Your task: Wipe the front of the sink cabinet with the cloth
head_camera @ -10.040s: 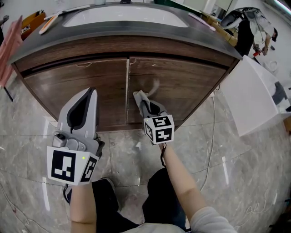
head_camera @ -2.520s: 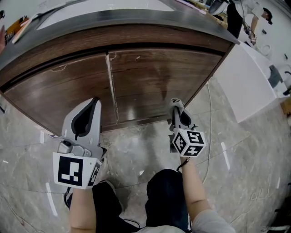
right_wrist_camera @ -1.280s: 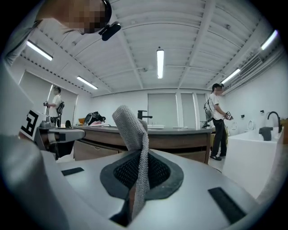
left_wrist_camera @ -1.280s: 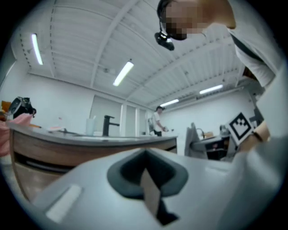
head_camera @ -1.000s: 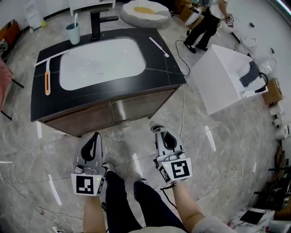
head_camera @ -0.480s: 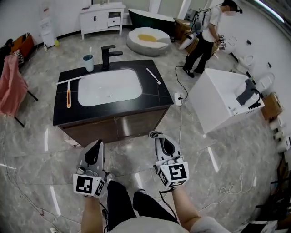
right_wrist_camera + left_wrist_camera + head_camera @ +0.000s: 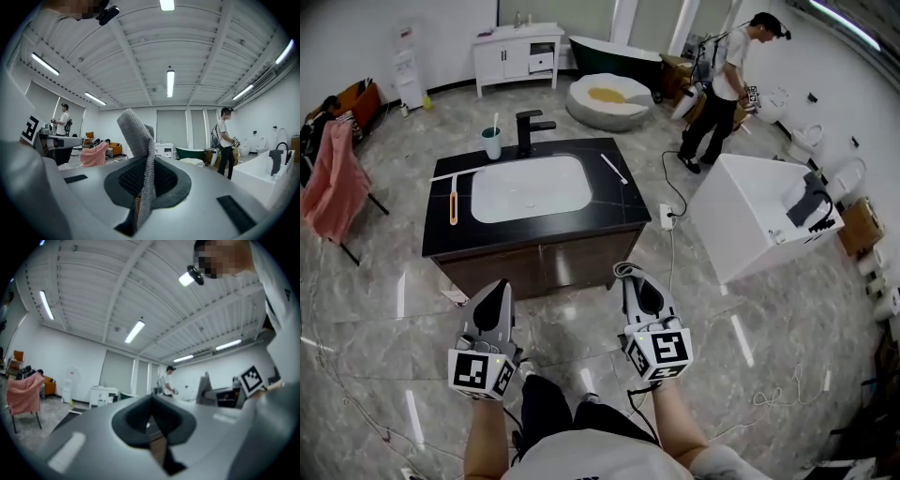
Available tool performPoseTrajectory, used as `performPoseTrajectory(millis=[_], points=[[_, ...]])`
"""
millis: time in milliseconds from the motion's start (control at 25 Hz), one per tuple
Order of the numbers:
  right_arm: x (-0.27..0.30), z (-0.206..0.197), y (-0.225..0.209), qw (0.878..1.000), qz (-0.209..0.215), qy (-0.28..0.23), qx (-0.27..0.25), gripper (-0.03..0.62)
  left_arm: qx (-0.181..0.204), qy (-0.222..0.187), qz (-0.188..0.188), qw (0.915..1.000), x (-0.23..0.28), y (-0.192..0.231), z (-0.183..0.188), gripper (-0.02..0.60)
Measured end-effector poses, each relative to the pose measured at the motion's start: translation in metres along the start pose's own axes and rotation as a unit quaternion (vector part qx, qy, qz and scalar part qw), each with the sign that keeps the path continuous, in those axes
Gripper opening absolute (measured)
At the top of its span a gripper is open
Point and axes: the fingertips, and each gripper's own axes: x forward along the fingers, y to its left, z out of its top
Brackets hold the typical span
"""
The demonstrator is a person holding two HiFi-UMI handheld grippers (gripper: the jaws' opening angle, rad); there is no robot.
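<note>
Left gripper (image 7: 499, 289): jaws pressed together on nothing, standing before the left door of the sink cabinet (image 7: 546, 267) and apart from it. Right gripper (image 7: 630, 274): jaws clamped on the cloth (image 7: 622, 270), off the cabinet's right front corner and likewise apart. The cloth rises from the jaw tips as a narrow fold, its long axis along the jaws. The cabinet front lies ahead of and lower than both grippers, and the right seems the nearer. Ten seconds earlier the cloth lay against the right door. Now both grippers stand withdrawn and the whole cabinet shows, so wiping appears finished or paused.
</note>
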Motion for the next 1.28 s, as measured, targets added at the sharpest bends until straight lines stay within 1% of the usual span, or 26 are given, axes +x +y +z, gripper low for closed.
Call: performPoseTrajectory(millis=[240, 400, 680, 960, 1280], points=[[-0.019, 0.018, -0.004, 1.0, -0.001, -0.011, -0.004, 0.009, 0.013, -0.021, 0.019, 0.9995, -0.011, -0.01, 0.025, 0.005], [-0.028, 0.024, -0.008, 1.0, -0.002, -0.016, 0.003, 0.009, 0.022, -0.025, 0.027, 0.9991, -0.017, -0.018, 0.033, 0.005], [-0.04, 0.033, -0.011, 1.0, 0.01, -0.022, 0.0, 0.009, 0.027, -0.039, 0.049, 0.9977, -0.027, -0.031, 0.047, 0.005], [-0.05, 0.032, -0.016, 1.0, 0.017, -0.025, 0.003, 0.009, 0.03, -0.043, 0.062, 0.9967, -0.035, -0.044, 0.05, 0.006], [-0.056, 0.03, -0.023, 0.999, 0.023, -0.03, 0.009, 0.009, 0.037, -0.048, 0.081, 0.9949, -0.043, -0.049, 0.053, 0.005]])
